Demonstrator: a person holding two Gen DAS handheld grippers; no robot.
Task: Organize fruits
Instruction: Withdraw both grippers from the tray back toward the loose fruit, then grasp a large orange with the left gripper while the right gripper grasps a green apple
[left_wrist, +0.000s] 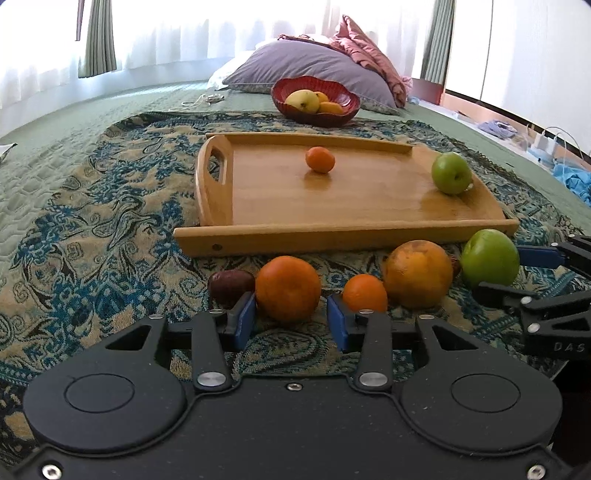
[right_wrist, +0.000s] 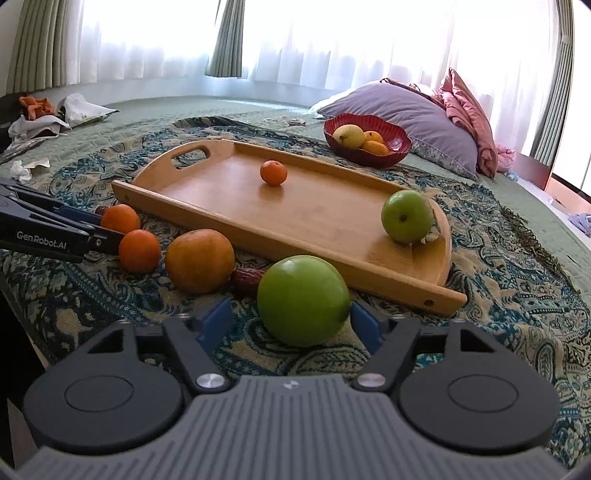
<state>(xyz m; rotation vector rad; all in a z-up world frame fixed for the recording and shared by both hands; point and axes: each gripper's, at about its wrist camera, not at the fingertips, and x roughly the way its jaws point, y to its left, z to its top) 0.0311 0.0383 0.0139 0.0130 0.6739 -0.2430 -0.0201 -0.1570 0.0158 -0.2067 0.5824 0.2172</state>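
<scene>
A wooden tray (left_wrist: 369, 206) lies on a patterned paisley throw (left_wrist: 92, 229) spread over a green quilted bed (left_wrist: 55, 122). On the tray, a small tangerine (left_wrist: 320, 159) sits near the middle toward the far rail, and a green apple (left_wrist: 451, 173) rests against the tray's right end. Along the tray's near edge a row of fruit lies on the throw: a dark reddish-brown fruit (left_wrist: 231, 283), possibly a date, then an orange (left_wrist: 288, 288), a smaller tangerine (left_wrist: 365, 293), a large mottled orange (left_wrist: 417, 273) and a second green apple (right_wrist: 303, 300). The left gripper (left_wrist: 291, 322) is spread open, its blue pads (left_wrist: 243, 317) flanking the orange without clearly pressing it. The right gripper (right_wrist: 290, 323) is likewise released, fingers wide on either side of the near apple, which rests on the throw. Beyond the tray's far edge a red scalloped bowl (left_wrist: 343, 99) holds a yellow pear-like fruit (left_wrist: 303, 100) and oranges, in front of a lilac pillow (left_wrist: 295, 62).
</scene>
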